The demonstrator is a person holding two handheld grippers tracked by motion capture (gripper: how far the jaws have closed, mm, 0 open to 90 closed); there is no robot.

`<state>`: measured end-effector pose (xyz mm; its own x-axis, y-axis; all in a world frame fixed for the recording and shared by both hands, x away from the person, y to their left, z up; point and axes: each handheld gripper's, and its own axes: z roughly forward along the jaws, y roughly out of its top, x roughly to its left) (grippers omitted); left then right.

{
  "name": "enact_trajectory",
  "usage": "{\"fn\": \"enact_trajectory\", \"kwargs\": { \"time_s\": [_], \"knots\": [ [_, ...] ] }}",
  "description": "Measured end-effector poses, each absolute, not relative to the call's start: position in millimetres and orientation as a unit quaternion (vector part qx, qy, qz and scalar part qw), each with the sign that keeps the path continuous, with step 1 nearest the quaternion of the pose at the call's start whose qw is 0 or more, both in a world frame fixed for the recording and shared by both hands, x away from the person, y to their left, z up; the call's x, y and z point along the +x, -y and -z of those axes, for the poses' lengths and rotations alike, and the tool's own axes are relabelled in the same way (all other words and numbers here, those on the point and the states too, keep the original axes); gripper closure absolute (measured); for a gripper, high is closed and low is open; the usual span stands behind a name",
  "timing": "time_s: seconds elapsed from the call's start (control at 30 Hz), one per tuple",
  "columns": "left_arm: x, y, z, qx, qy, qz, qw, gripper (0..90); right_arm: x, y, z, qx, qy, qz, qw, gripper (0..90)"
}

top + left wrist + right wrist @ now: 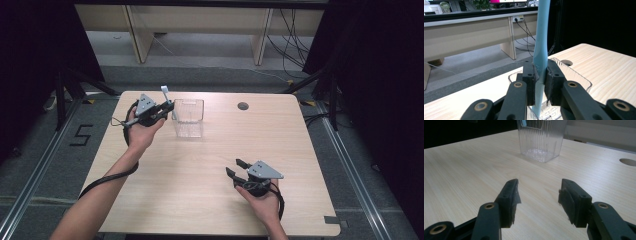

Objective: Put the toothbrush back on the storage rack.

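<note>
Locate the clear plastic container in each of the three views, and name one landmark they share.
High view: the clear plastic container stands upper centre, beside the left tongs.
Left gripper view: its rim lies at bottom centre, behind the shut jaws, around the blue toothbrush.
Right gripper view: top centre, beyond the open right tongs.
Shared landmark: the round table hole.

The clear plastic bin (188, 118) is standing alone toward the far left of the table (210, 190), and the left gripper (167, 107) is hanging at its left rim, jaws clamping an upright light-blue handle (541, 50) that is blocking that side of the opening. The right gripper (236, 167) is sitting well apart near the front, jaws spread, with bare wood lying between it and the bin. A round cable hole (243, 106) is sitting beyond the bin's right.
</note>
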<state>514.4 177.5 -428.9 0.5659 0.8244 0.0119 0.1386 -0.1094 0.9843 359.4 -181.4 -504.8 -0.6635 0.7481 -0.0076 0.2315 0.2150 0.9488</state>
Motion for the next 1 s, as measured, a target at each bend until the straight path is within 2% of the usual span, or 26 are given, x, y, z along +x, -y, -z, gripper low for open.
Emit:
{"fn": "enact_trajectory", "kwargs": {
  "time_s": [0.6, 0.7, 0.73, 0.83, 1.0],
  "knots": [
    [519, -175, 441, 0.685, -0.363, -0.297, 0.556, 79.5, 358, 182, 504, 0.331, -0.751, -0.521, 0.234, 48.7],
    [519, -174, 443, 0.689, -0.364, -0.295, 0.553, 79.4, 360, 182, 506, 0.324, -0.748, -0.526, 0.244, 48.6],
    [520, -174, 444, 0.688, -0.365, -0.295, 0.553, 79.4, 358, 179, 507, 0.339, -0.740, -0.533, 0.231, 48.6],
    [520, -174, 446, 0.688, -0.366, -0.295, 0.553, 79.4, 360, 182, 506, 0.327, -0.747, -0.525, 0.244, 48.5],
    [520, -174, 448, 0.689, -0.370, -0.293, 0.550, 79.4, 357, 180, 506, 0.342, -0.745, -0.524, 0.230, 48.4]
  ]
}}
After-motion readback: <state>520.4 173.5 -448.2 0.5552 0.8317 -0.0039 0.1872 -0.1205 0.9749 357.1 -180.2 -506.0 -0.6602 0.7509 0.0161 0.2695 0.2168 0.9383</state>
